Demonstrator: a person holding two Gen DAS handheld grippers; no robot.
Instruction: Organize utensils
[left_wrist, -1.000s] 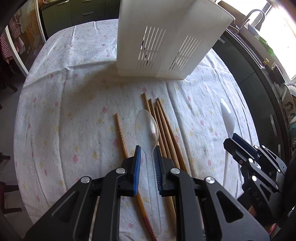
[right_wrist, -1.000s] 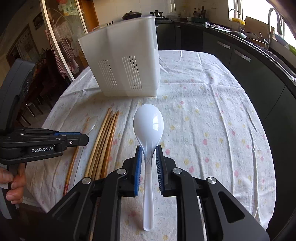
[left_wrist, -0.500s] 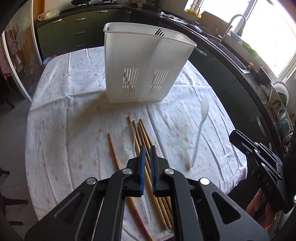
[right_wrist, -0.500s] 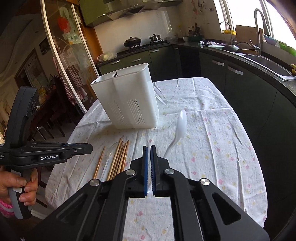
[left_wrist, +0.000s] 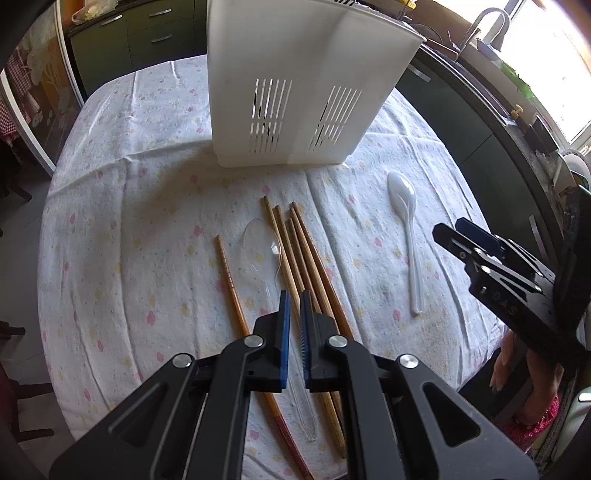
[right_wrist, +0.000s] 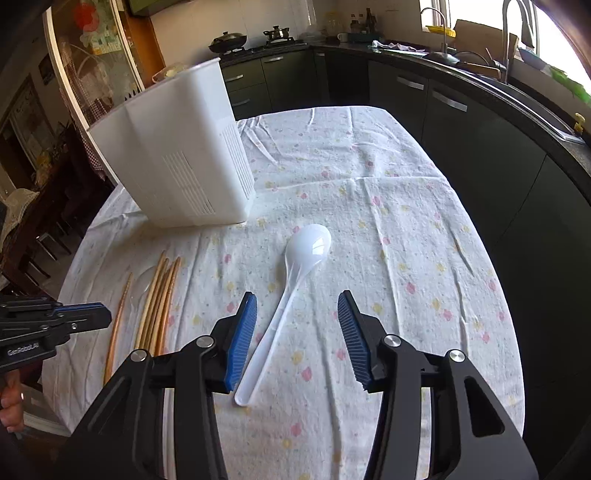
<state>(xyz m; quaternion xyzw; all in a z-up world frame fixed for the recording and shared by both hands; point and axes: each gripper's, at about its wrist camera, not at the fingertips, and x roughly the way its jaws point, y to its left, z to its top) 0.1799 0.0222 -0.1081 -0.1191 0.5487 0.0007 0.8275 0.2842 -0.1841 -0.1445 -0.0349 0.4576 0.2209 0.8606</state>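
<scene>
My right gripper (right_wrist: 297, 325) jaws just opened wide, white spoon (right_wrist: 291, 295) lying free between them on surface (right_wrist: 424, 240). My left gripper (left_wrist: 292, 325) jaws nearly shut over clear spoon (left_wrist: 266, 254), grip unclear. Chopsticks (left_wrist: 306, 258) alongside; white caddy (left_wrist: 295, 85) upper centre.

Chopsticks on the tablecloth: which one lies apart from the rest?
The lone chopstick, left of the clear spoon in the left wrist view. The other chopsticks lie bunched together on the spoon's right.
</scene>
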